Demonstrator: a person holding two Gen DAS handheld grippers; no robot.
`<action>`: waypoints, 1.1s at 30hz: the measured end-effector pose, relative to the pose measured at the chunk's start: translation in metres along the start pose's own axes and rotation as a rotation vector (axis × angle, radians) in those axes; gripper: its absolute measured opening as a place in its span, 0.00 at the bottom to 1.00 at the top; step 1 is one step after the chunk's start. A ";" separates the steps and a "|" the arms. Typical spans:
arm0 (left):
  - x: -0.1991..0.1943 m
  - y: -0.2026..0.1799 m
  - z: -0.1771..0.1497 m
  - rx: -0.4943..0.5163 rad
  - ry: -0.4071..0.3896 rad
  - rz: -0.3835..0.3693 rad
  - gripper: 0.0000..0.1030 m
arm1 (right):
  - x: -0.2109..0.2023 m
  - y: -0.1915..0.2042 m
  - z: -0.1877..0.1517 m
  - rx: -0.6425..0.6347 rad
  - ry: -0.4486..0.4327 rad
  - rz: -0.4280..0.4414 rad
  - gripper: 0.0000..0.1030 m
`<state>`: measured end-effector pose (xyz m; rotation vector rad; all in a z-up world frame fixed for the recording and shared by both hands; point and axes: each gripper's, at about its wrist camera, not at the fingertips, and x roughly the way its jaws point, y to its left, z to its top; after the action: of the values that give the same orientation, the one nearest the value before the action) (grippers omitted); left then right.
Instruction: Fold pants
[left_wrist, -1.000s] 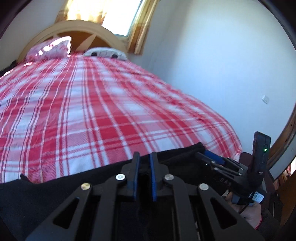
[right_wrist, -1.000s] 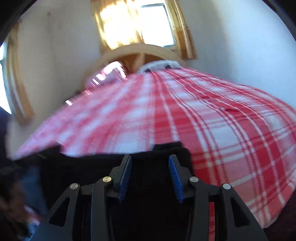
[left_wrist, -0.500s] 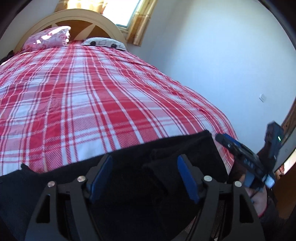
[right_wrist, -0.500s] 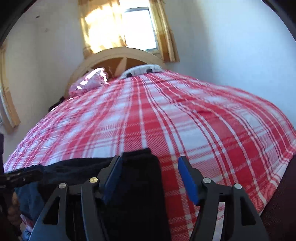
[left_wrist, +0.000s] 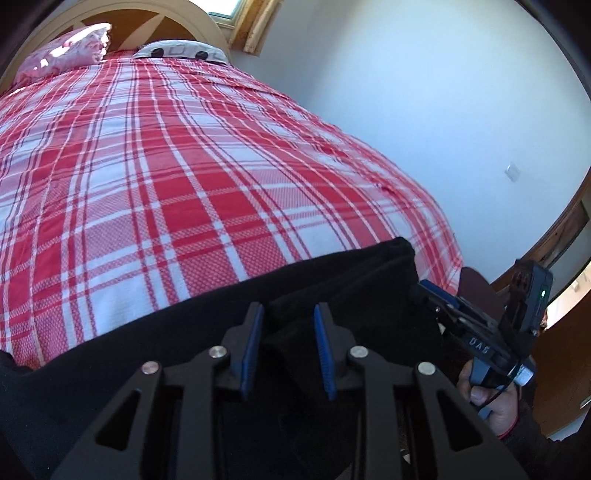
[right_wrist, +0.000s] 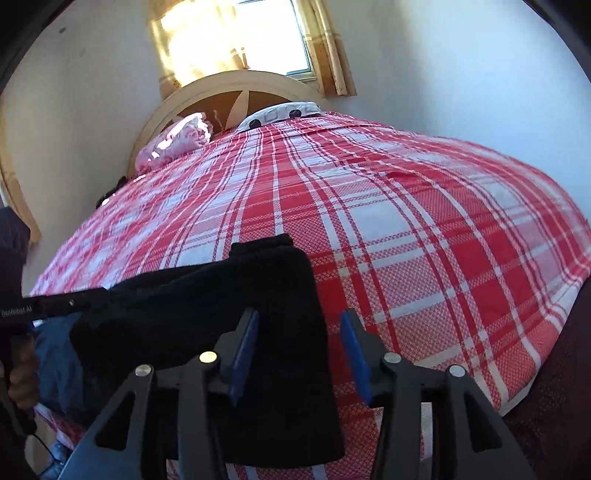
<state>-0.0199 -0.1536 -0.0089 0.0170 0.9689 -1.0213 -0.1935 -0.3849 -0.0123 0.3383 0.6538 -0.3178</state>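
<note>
Left wrist view: the pants (left_wrist: 332, 295) are seen lying black across the near edge of the bed (left_wrist: 184, 184), on the red plaid cover.
Left gripper (left_wrist: 288, 347): the jaws are closing with a raised ridge of black cloth between the blue pads; whether the pads already press on it cannot be told.
Risk at left gripper: if only the top layer is caught, the lower layer may be left behind when the fold is lifted, and the fold would come out crooked.
Right gripper (right_wrist: 301, 354): the jaws are closing, still spread; the left pad is over the pants' right edge, the right pad over bare plaid cover, and no cloth is pinched.
Risk at right gripper: the cover may be nipped along with the pants' edge, so that the cover would be dragged up with the cloth.
Right edge of bed: the pants' end lies near the bed corner, and cloth hangs over the near side.
Risk at edge: a pull toward the person may slide the pants off the bed.
Risk between grippers: uneven closing may leave one side slack and the fold skewed.
</note>
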 end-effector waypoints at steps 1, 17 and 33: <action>0.003 -0.001 -0.001 0.005 0.006 0.005 0.28 | 0.005 -0.001 0.001 0.016 0.009 0.019 0.48; -0.015 0.005 0.007 -0.072 -0.040 -0.101 0.11 | 0.008 -0.022 0.005 0.019 -0.009 -0.023 0.11; -0.039 -0.010 0.004 0.043 -0.132 0.060 0.03 | -0.019 -0.015 0.017 0.007 -0.152 -0.014 0.12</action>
<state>-0.0303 -0.1335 0.0243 0.0139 0.8218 -0.9751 -0.2045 -0.4017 0.0089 0.3129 0.5059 -0.3554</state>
